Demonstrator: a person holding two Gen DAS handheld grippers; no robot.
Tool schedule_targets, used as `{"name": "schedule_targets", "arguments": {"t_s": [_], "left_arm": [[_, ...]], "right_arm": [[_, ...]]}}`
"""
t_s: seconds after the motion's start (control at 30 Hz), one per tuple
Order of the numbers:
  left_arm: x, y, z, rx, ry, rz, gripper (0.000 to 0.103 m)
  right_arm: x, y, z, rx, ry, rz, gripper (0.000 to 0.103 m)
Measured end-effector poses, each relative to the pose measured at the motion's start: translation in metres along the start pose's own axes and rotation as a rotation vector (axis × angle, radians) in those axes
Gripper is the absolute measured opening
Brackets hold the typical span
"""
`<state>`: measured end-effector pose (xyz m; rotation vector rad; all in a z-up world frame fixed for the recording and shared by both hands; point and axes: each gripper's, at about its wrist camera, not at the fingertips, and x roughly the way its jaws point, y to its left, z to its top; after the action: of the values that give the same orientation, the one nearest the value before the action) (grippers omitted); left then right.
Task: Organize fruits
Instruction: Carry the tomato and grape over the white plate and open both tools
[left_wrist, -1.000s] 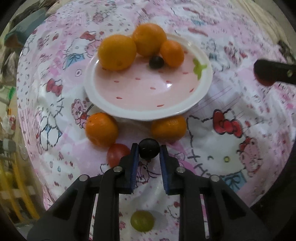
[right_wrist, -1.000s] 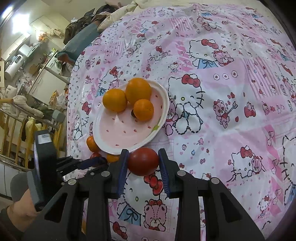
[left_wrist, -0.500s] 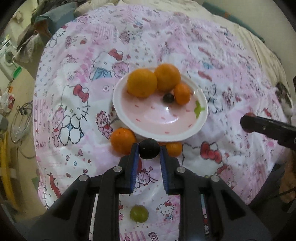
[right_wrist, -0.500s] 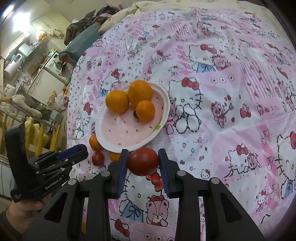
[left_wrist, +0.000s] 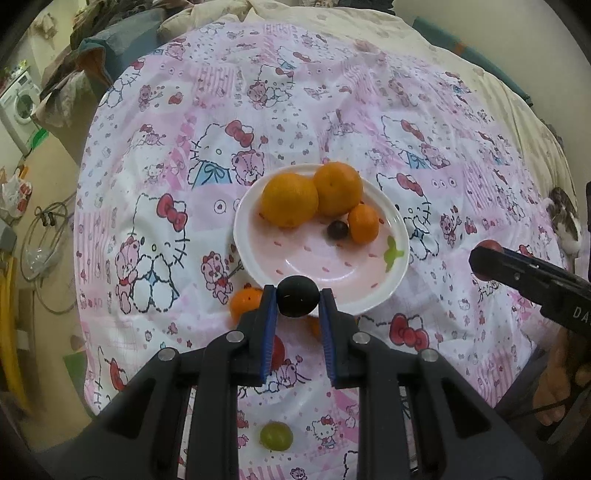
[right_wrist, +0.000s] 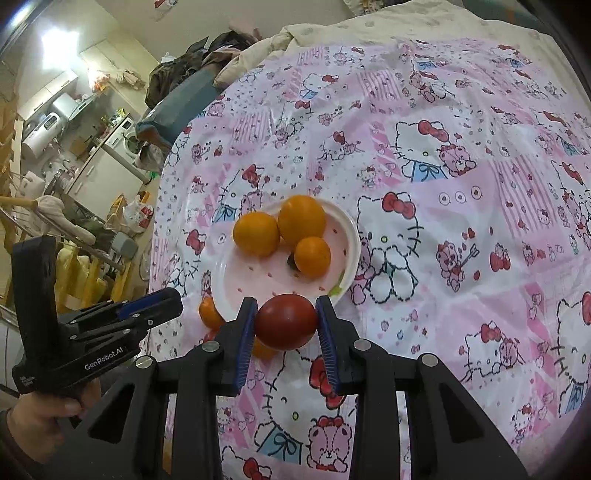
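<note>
The white-rimmed pink ceramic plate, mid-tablecloth, lies just ahead of and below the left gripper, clamped on a small dark round grape. The right gripper, clamped on a red tomato, hangs beside the plate's near rim.

Both wrist views bend strongly, fisheye, with dark vignetted corners. Soft, even indoor light; a glaring ceiling lamp burns at the right view's upper left. The glossy pink patterned plastic tablecloth shows faint sheen.
</note>
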<state>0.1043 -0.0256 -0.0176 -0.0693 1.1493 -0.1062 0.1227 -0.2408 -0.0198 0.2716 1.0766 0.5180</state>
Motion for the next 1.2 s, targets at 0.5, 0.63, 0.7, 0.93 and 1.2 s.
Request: {"name": "schedule_targets", "arguments": {"t_s": [0.5, 0.63, 0.7, 0.93, 1.2], "left_arm": [[0.037, 0.006, 0.047, 0.009, 0.073, 0.024, 0.019], [0.046, 0.010, 0.051, -0.003, 0.082, 0.013, 0.019], [0.051, 0.012, 0.052, -0.006, 0.083, 0.015, 0.019], [0.073, 0.020, 0.052, -0.043, 0.129, -0.026, 0.019], [0.089, 0.017, 0.048, -0.029, 0.144, -0.010, 0.020]], "right_arm": [[0.011, -0.018, 0.042, 0.022, -0.041, 0.009, 0.034], [0.022, -0.022, 0.051, 0.017, -0.034, -0.002, 0.034], [0.029, -0.025, 0.056, 0.025, -0.021, 0.002, 0.034], [0.060, -0.033, 0.068, 0.009, 0.031, 0.003, 0.034], [0.097, -0.043, 0.071, 0.033, 0.120, 0.005, 0.034]]}}
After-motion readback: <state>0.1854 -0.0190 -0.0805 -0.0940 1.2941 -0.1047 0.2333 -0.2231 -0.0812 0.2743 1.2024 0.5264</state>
